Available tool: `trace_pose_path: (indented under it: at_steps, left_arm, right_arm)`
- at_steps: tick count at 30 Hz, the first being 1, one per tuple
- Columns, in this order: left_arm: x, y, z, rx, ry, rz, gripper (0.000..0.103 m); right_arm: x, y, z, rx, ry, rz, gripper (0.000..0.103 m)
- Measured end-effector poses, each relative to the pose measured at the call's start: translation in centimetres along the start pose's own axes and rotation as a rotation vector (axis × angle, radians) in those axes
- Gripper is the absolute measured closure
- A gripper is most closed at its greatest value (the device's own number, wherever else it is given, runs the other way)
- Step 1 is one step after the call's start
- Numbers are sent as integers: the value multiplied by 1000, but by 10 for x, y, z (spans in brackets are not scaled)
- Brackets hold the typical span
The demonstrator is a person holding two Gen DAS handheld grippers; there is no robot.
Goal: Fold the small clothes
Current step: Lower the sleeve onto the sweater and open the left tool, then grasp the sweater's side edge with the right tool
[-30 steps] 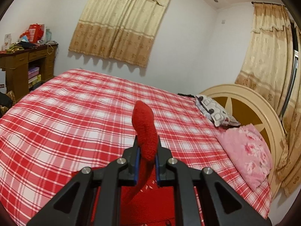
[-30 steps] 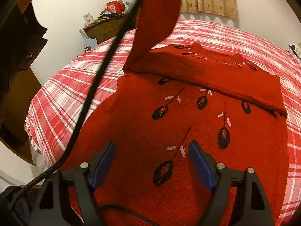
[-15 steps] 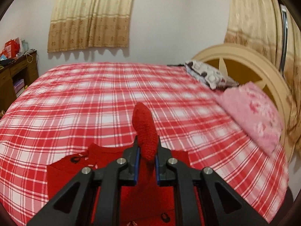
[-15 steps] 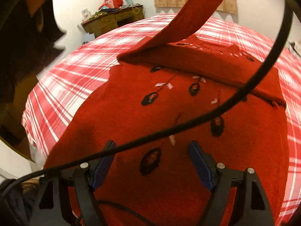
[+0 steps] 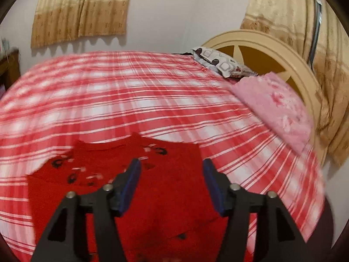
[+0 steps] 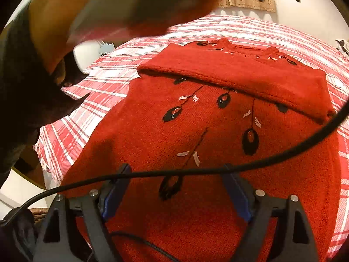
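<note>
A small red knitted sweater (image 6: 218, 131) with black leaf shapes lies flat on the red plaid bed (image 6: 250, 26). One sleeve (image 6: 240, 74) lies folded across its chest. The sweater also shows in the left wrist view (image 5: 170, 174). My left gripper (image 5: 171, 170) is open and empty, held above the sweater. My right gripper (image 6: 176, 176) is open and empty, just above the sweater's lower part. A black cable (image 6: 218, 170) crosses in front of it.
The plaid bed (image 5: 130, 100) stretches far behind the sweater. A pink pillow (image 5: 274, 107) and a patterned pillow (image 5: 220, 63) lie by the round headboard (image 5: 272, 52). The person's arm (image 6: 54, 32) fills the upper left of the right wrist view.
My left gripper carried the red sleeve across the sweater, then opened and let it go. The sleeve now lies flat on the chest. My right gripper stayed open in place.
</note>
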State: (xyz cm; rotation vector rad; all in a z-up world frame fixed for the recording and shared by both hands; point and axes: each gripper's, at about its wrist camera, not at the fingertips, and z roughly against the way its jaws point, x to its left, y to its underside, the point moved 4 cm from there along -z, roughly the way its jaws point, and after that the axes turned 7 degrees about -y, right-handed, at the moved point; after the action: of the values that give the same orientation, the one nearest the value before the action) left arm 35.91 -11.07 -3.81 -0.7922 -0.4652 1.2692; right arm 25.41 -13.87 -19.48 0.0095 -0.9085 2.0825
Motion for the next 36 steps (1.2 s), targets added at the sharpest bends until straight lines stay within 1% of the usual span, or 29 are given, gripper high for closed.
trace_pose_path:
  at_steps: [1,3,7,9,10,11,13,14,15,17,20,23,26,30,31,32,34,36]
  left_arm:
    - [6,4,3,-9,-29,-19,35]
    - [29,18,11,-30,-97,-39,34]
    - [90,37,27,-40,-185,27,34]
    - [122,47,38,-55,-245,70,34]
    - [139,52,45,-66,-282,85,31]
    - [148,57,48,-72,-314,91,29]
    - [166,65,57,-90,-355,115,29]
    - [177,70,60,-93,-357,139,27]
    - [184,73,61,-90,-357,161,23]
    - [192,82,60,-84,-368,176,18]
    - [192,94,49,-53,-369,162,18]
    - [190,104,39,-31,-380,150,18]
    - [189,117,34,-14,-393,132,18]
    - [187,133,27,12,-390,128,18]
    - [188,137,26,20,-389,132,18]
    - [189,140,26,30,-390,136,18]
    - [190,147,27,44,-391,148,18]
    - [190,154,29,50,-380,158,18]
  right_arm:
    - [-1,0,1,1,-3,-1,18]
    - [-3,-1,3,1,-8,-4,18]
    - [-7,-2,9,-8,-3,-19,18]
    - [-11,-2,11,-15,-6,-42,18]
    - [-13,-2,12,-20,-10,-55,18]
    - [-17,-3,12,-24,-13,-78,18]
    - [-22,-4,12,-27,7,-111,18]
    - [-25,-5,12,-29,17,-125,18]
    - [-28,-5,13,-31,25,-142,18]
    - [-31,-8,14,-37,27,-164,18]
    - [-37,-17,24,-64,58,-173,18]
    - [-47,-28,37,-83,70,-187,18]
    - [-71,-41,54,-120,103,-235,18]
    - [-118,-58,72,-170,127,-358,18]
    - [-131,-62,75,-180,141,-391,20]
    - [-146,-67,77,-180,158,-422,32]
    - [-164,-75,75,-170,161,-453,46]
    - [-179,-84,72,-172,191,-460,48]
